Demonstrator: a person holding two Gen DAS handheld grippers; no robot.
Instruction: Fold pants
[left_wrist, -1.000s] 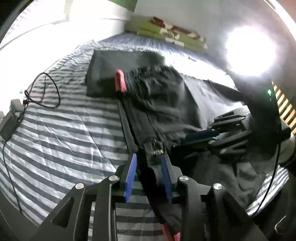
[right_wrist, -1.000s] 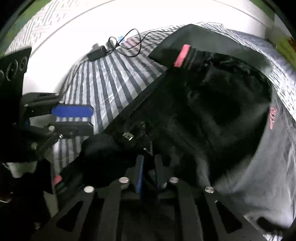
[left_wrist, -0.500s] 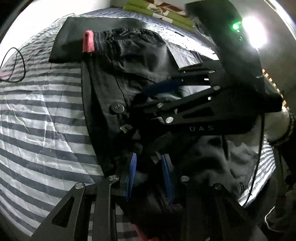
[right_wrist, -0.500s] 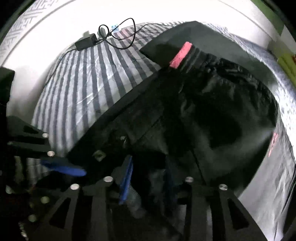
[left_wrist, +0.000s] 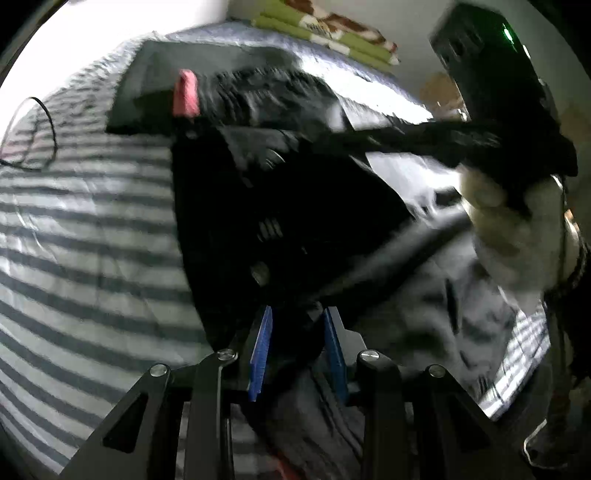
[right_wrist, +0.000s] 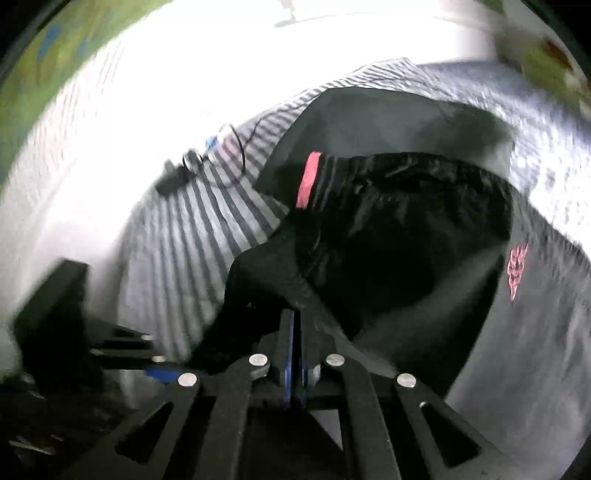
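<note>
Black pants (left_wrist: 295, 206) with a pink waistband tag (left_wrist: 186, 92) lie on the striped bed. In the left wrist view my left gripper (left_wrist: 297, 350) is low at the near end, its blue pads (left_wrist: 260, 354) clamped on a bunch of the dark cloth. My right gripper (right_wrist: 295, 325) is shut tight on a raised fold of the pants (right_wrist: 388, 240). Its black body (left_wrist: 491, 92), held by a hand in a pale sleeve (left_wrist: 506, 225), reaches across the pants from the right. The image is blurred by motion.
A folded dark grey garment (right_wrist: 369, 118) lies under the waistband end. A grey garment with a pink print (right_wrist: 517, 269) lies to the right. A cable and charger (right_wrist: 192, 162) sit on the striped sheet (left_wrist: 81, 229) to the left. Green folded bedding (left_wrist: 332, 33) rests by the wall.
My right gripper, open half a second ago, has shut on a fold of the pants and pulled it up. The left gripper has kept its hold throughout.
</note>
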